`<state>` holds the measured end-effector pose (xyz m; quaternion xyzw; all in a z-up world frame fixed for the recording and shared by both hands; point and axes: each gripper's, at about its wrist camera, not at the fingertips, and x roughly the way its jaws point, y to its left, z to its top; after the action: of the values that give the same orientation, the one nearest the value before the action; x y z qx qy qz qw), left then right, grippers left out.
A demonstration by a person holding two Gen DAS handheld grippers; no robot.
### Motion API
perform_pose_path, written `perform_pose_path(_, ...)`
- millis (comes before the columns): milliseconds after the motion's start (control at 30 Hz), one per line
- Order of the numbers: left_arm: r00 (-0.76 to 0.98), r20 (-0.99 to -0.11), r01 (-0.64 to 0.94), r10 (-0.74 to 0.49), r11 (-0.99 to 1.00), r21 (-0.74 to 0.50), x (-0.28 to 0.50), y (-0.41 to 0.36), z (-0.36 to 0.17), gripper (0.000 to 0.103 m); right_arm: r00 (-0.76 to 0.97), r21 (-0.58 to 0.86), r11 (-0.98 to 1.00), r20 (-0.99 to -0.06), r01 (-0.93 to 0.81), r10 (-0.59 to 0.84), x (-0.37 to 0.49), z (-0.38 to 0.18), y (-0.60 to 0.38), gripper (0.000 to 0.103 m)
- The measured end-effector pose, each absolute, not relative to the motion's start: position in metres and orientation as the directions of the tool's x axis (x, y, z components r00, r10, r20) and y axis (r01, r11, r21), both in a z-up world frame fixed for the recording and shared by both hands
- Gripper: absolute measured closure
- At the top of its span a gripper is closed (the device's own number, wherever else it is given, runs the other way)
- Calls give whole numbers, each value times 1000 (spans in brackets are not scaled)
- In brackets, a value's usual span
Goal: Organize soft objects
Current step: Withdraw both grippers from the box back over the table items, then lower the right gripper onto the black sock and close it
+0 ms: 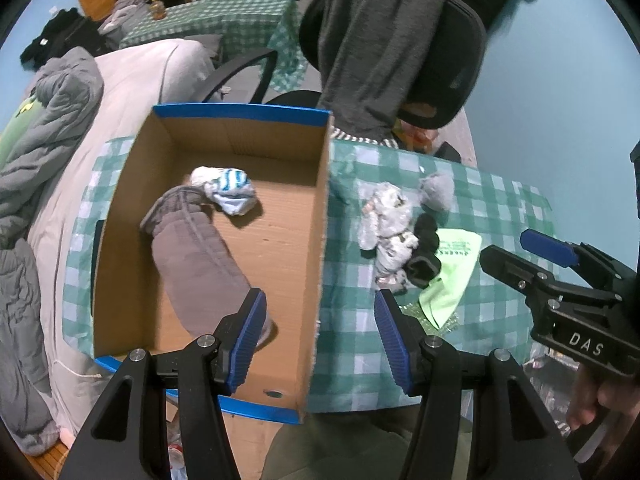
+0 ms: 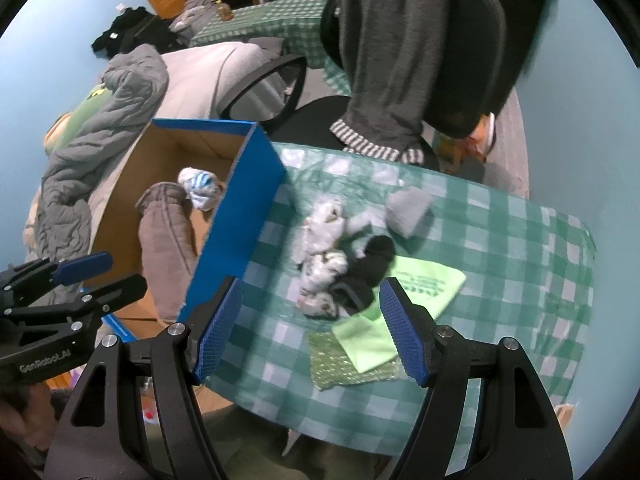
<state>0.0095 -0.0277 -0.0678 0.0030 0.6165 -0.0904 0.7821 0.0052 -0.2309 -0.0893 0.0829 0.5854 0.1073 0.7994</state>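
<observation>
A box (image 1: 224, 216), blue outside and bare cardboard inside, stands open at the left end of the checked surface (image 1: 480, 208). Two things lie in it: a long grey-brown padded roll (image 1: 196, 256) running from the near corner toward the middle, and a small white bundle with blue stripes (image 1: 230, 190) touching the roll's far end. The rest of the soft things sit outside, just right of the box wall: a mottled white-grey bundle (image 2: 324, 264), a black sock (image 2: 366, 272) touching it, a grey sock (image 2: 408, 206) a little farther back, and a lime cloth (image 2: 400, 308) partly under the black sock, with a crinkled green sheet (image 2: 340, 364) below it. The left gripper (image 1: 320, 340) hangs released over the box's right wall, nothing between its blue pads. The right gripper (image 2: 310, 326) is also released, empty, above the pile. Motion blur smears the bundles, so their make is hard to tell; the print on the lime cloth is unreadable. A chair (image 2: 472, 60) draped with grey cloth hides what lies behind the surface.
</observation>
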Motion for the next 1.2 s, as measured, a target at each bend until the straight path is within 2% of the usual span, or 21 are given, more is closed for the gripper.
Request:
perform_pose_path(133,214,-967,179,-135,979,-97,7,-42,-70,40,291,253,966,-922,-45,256,1,-93,-246,31)
perform_pose_path(600,173,-976,249,-130,965,-85,7,-79,-86,39,249,236,971,-943,40,219,-12,-121,-290,31)
perform_pose_path(1200,130,-984,241,-123,966,-89,22,-105,-118,34,208,259,965,-946,32,247,4,-145,-301,31)
